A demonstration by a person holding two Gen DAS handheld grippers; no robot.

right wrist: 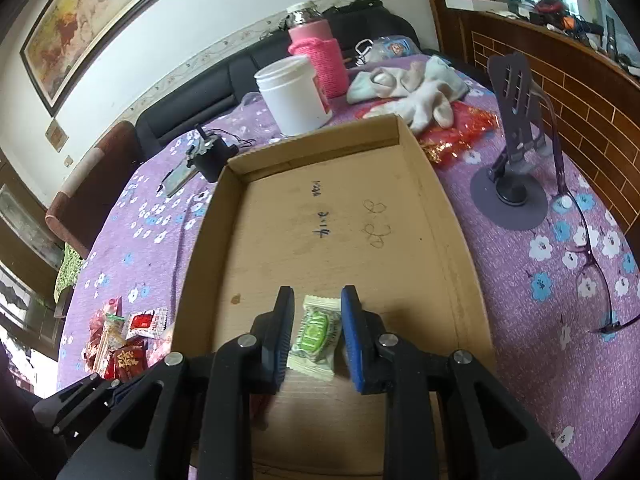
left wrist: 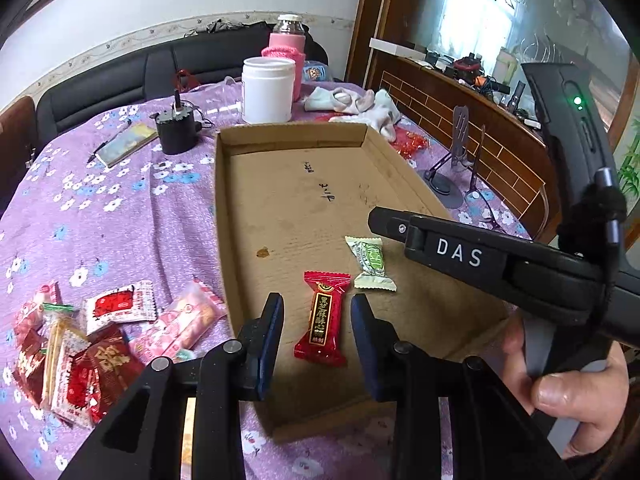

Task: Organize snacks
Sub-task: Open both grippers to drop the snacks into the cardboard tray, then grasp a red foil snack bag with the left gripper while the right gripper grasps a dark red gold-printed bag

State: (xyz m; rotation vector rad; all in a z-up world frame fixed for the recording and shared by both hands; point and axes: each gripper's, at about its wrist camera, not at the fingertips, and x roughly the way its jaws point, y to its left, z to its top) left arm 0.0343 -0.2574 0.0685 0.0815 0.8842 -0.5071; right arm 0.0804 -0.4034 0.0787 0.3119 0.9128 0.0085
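A shallow cardboard tray [left wrist: 296, 148] [right wrist: 404, 220] lies on the purple flowered cloth. A red snack bar [left wrist: 322, 318] and a green-and-white candy [left wrist: 370, 262] [right wrist: 316, 336] lie on its floor. My left gripper [left wrist: 316, 320] is open, its fingers on either side of the red bar without touching it. My right gripper [right wrist: 316, 312] is open around the green candy, which lies flat on the tray floor; it shows from the side in the left wrist view [left wrist: 384, 220]. A pile of wrapped snacks [left wrist: 80, 344] [right wrist: 124, 340] lies on the cloth left of the tray.
A white jar [left wrist: 268, 90] [right wrist: 294, 96] and a pink knit-sleeved bottle [left wrist: 286, 46] [right wrist: 316, 56] stand behind the tray. White socks [right wrist: 412, 92], a grey phone stand [right wrist: 510, 192], glasses [right wrist: 592, 272], a black gadget [left wrist: 176, 132] and a notebook [left wrist: 128, 144] lie around.
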